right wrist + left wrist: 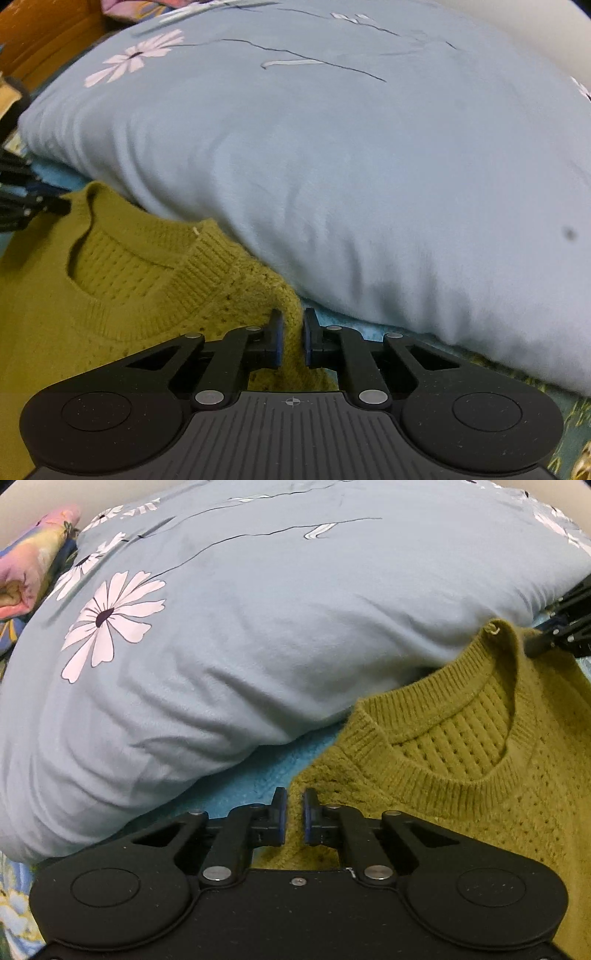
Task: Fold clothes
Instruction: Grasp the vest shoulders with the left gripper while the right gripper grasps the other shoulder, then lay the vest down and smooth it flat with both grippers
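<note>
Directly beyond the sweater (480, 775), a large grey-blue pillow (258, 627) printed with white daisies is seen, filling most of both views and lying over the far edge of the knit. A pink and yellow floral cloth (33, 565) is bunched at the far left, and a turquoise bedsheet (258, 775) shows in the gap under the pillow. A strip of brown wood (48, 37) is visible at the far left of the right view.

The sweater is olive-green, with a ribbed round collar (461, 768) and an openwork knit body, and it is spread on the bed with the collar toward the pillow.

Each shoulder edge is pinched. The left gripper (294, 821) is nearly closed, with a fold of knit held between its fingers (279, 819) at the near left shoulder. The right gripper (291, 341) is likewise nearly closed on the right shoulder edge, knit being clamped between its fingers (310, 343).
</note>
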`<state>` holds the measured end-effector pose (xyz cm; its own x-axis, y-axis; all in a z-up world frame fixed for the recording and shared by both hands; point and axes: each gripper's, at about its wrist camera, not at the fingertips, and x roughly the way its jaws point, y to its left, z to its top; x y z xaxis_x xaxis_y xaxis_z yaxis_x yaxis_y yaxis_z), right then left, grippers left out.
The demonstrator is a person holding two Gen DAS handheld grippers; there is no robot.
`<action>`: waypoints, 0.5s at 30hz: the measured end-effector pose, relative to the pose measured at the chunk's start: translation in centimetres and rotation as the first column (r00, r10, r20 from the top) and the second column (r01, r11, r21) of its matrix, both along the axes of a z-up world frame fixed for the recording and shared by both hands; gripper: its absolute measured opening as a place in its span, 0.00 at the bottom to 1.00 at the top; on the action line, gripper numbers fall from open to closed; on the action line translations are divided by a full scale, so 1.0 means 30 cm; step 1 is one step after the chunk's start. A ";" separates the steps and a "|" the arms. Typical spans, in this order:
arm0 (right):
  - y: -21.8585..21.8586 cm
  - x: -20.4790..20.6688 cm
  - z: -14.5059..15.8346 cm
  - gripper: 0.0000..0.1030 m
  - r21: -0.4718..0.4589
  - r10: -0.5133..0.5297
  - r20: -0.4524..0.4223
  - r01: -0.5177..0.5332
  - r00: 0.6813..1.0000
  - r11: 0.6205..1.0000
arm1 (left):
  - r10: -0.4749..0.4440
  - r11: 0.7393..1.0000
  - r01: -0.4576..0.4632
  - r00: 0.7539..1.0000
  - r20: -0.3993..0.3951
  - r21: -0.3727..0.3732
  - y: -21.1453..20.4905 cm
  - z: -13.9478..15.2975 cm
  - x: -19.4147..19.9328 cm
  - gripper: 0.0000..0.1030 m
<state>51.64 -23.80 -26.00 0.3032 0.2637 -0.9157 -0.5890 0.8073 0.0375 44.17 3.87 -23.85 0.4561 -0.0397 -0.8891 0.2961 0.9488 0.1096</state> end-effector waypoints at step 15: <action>-0.153 -0.360 0.256 0.38 0.100 -0.193 0.029 0.189 0.981 0.977 | 0.343 0.908 -0.331 0.939 0.001 -0.257 0.048 0.249 -0.364 0.51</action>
